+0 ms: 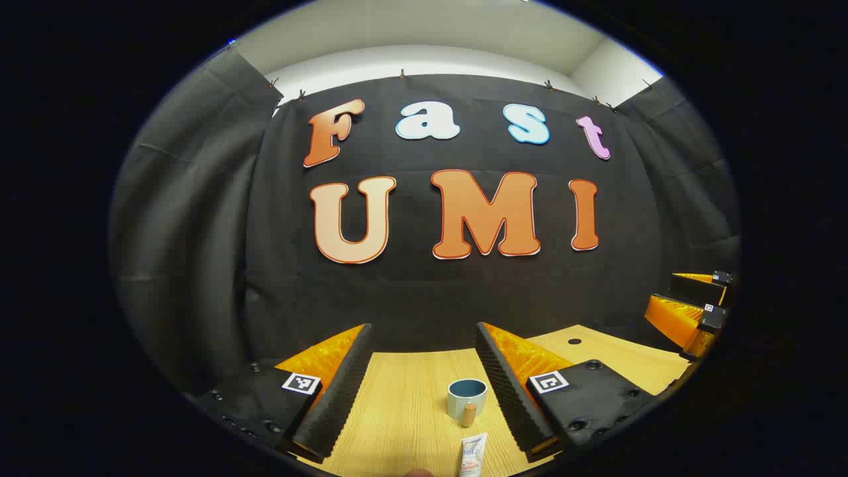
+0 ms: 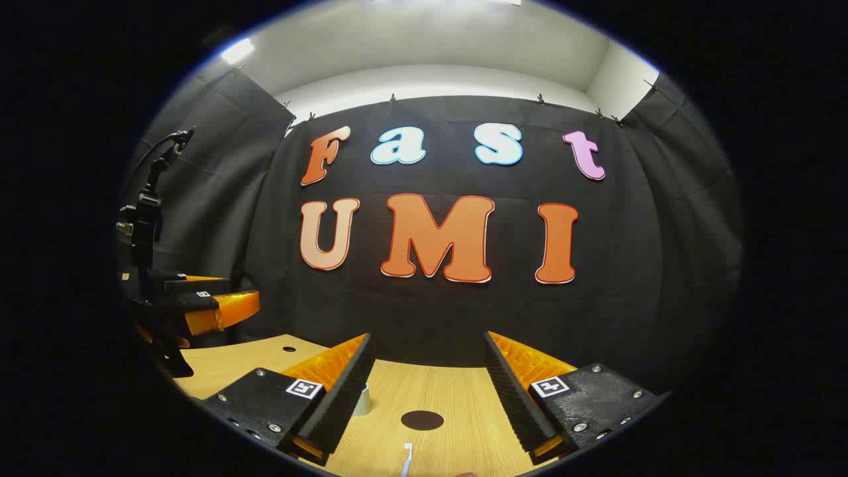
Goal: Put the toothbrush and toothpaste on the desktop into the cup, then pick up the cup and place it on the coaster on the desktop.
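In the left gripper view my left gripper [image 1: 423,338] is open above the wooden desktop [image 1: 404,411]. A blue-grey cup [image 1: 466,396] with a wooden handle stands upright between its fingers, close to the right finger and touching neither. The white toothpaste tube [image 1: 472,456] lies just in front of the cup at the bottom edge. My right gripper [image 2: 427,341] is open too. Between its fingers lie the dark round coaster [image 2: 422,419] and, nearer, the white tip of the toothbrush [image 2: 406,460]. The cup [image 2: 362,401] peeks out behind its left finger.
The right gripper [image 1: 692,311] shows at the far right of the left gripper view, held above the desk. In the right gripper view the left gripper [image 2: 205,301] hangs at the left. A small dark hole [image 2: 289,348] marks the desktop near the back.
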